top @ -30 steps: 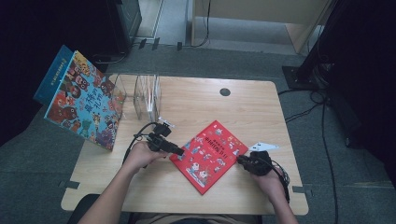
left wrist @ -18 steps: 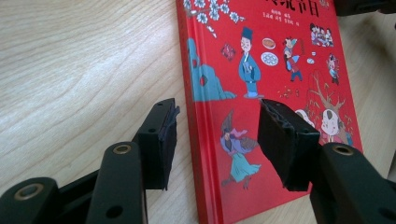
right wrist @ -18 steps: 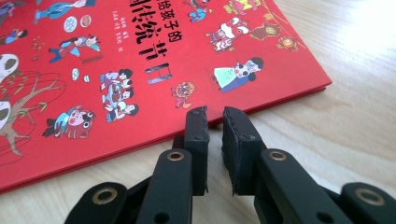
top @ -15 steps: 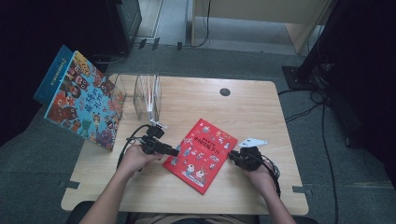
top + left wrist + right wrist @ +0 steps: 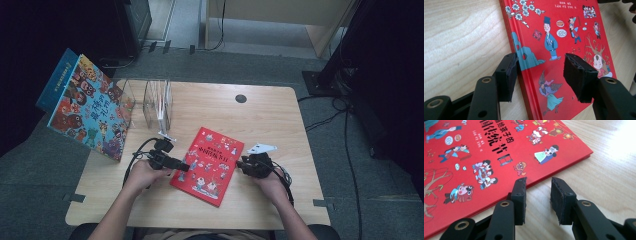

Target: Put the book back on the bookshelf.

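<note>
The red book lies flat on the worktop — left tongs spread over its spine edge, right tongs slightly apart beside its opposite edge.

Red book slid left across table, rotated a little. Right gripper followed leftward at its right edge; left gripper drew back left, jaws apart over book's left edge.

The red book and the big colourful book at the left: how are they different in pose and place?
The red book lies flat on the table, between the two claws; the colourful book stands tilted at the table's left edge, beside a clear holder. The red book looks smaller; the colourful book looks larger. Both show illustrated covers and are closed.
</note>
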The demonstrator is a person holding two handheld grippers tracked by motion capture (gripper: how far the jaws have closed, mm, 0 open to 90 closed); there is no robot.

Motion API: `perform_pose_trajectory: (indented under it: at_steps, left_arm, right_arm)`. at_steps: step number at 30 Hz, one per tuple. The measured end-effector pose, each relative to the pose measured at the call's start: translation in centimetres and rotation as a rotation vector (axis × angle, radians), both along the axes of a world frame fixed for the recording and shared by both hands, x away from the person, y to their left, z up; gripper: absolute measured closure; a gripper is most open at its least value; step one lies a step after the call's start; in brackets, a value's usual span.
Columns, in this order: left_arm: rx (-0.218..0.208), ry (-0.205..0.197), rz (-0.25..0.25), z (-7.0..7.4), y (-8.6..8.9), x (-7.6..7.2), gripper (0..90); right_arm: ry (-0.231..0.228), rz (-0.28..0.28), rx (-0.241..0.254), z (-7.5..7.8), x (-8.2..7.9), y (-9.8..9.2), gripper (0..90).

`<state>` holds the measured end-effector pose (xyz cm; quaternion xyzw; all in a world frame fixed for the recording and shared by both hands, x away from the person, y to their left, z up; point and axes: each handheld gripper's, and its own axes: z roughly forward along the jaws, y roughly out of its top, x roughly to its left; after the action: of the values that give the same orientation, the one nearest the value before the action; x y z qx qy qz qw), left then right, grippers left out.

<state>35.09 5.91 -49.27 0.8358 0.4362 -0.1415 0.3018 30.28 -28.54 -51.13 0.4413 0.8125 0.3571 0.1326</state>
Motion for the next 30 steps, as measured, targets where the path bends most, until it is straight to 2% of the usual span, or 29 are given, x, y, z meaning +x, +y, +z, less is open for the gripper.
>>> perform_pose_trajectory:
  at_steps: [5,10,12,19,20,23,26,30]
  left_arm:
    - [-0.002,0.018,0.023,0.0,0.2,-0.4,44.0]
    - [0.018,-0.004,0.024,0.1,0.2,-0.9,45.0]
    - [0.022,0.001,0.032,0.1,0.2,-1.1,45.1]
    - [0.011,0.021,0.017,0.1,0.2,-1.6,43.2]
    - [0.010,0.017,0.014,0.1,0.3,-1.5,43.4]
    - [0.020,-0.012,0.050,0.2,0.4,-1.3,43.1]
    - [0.015,-0.025,0.076,0.2,0.8,-1.1,42.2]
    - [0.033,-0.049,0.095,0.1,1.2,-1.0,41.3]
  right_arm:
    - [-0.005,-0.011,0.004,-0.1,0.8,0.4,64.8]
    - [-0.013,-0.020,0.006,-0.1,1.4,0.9,66.1]
    - [-0.011,-0.026,0.009,-0.1,1.5,1.1,66.7]
    - [-0.012,-0.034,-0.002,-0.1,2.0,1.3,64.6]
    - [-0.011,-0.030,-0.005,-0.1,2.0,1.3,63.1]
    - [-0.007,-0.016,-0.017,0.0,2.1,1.1,58.0]
    - [-0.018,-0.021,-0.004,0.4,2.1,1.0,56.8]
    - [-0.032,-0.009,0.026,1.0,1.8,1.1,54.1]
